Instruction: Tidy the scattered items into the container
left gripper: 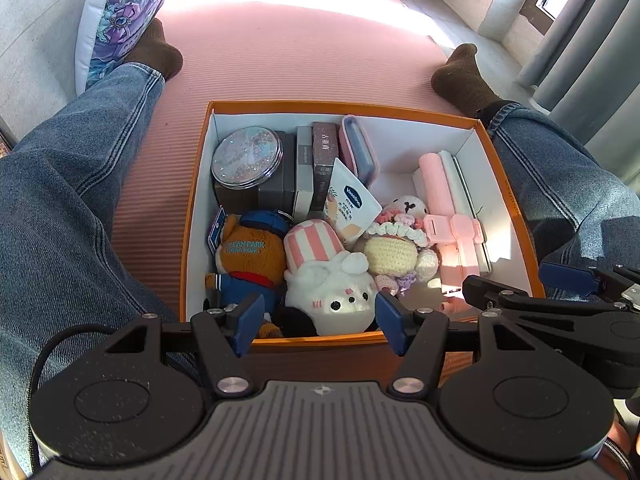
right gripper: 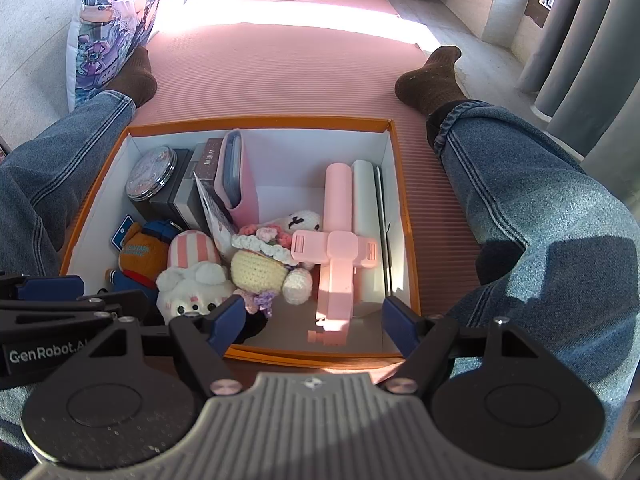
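We count one orange box (left gripper: 512, 208) on the pink mat (left gripper: 280, 60) between our legs, three plush toys (left gripper: 336, 280) inside, left gripper (left gripper: 320, 324) and right gripper (right gripper: 314, 322) both released, empty, grey curtains (left gripper: 592, 60) beyond.

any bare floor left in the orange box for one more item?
Inside the orange box, one bare patch: white floor at the back, between the pink case and the pink holder. The left half and front are packed with small boxes and plush toys.

pink ribbed mat (left gripper: 280, 60), printed cushion (left gripper: 120, 12), grey curtains (left gripper: 592, 52), brown socks (right gripper: 432, 80)
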`<state>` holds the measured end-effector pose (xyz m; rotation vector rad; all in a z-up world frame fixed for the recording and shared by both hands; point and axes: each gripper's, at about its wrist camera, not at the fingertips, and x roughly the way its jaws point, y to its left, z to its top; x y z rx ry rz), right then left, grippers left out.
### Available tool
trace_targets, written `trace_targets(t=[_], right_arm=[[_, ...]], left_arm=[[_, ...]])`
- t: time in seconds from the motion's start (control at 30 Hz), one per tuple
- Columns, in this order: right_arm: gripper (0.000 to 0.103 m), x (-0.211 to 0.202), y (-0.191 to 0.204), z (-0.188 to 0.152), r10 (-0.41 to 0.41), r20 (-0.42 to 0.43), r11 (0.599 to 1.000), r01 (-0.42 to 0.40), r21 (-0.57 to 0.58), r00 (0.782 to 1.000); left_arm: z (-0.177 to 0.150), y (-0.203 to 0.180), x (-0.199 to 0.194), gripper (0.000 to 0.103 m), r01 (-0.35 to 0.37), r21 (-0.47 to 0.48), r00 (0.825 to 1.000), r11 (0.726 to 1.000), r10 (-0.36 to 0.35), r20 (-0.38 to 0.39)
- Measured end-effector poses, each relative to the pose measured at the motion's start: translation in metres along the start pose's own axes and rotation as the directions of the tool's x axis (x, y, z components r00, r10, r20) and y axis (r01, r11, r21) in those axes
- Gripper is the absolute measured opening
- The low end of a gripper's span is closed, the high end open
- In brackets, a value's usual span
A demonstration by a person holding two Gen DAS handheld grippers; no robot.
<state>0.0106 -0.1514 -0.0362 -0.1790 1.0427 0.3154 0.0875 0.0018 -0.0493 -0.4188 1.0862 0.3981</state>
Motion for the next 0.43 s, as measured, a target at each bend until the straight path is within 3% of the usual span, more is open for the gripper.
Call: trace_targets(t=[0.43], right_arm=[[0.077, -0.0008, -0.0020, -0.0006, -0.002, -0.002, 1.000, 0.002, 0.002, 1.000]], left_arm=[[-0.0012, -0.0016, -0.0006, 0.072, 0.001, 0.003, 1.000, 1.000, -0.001, -0.001]])
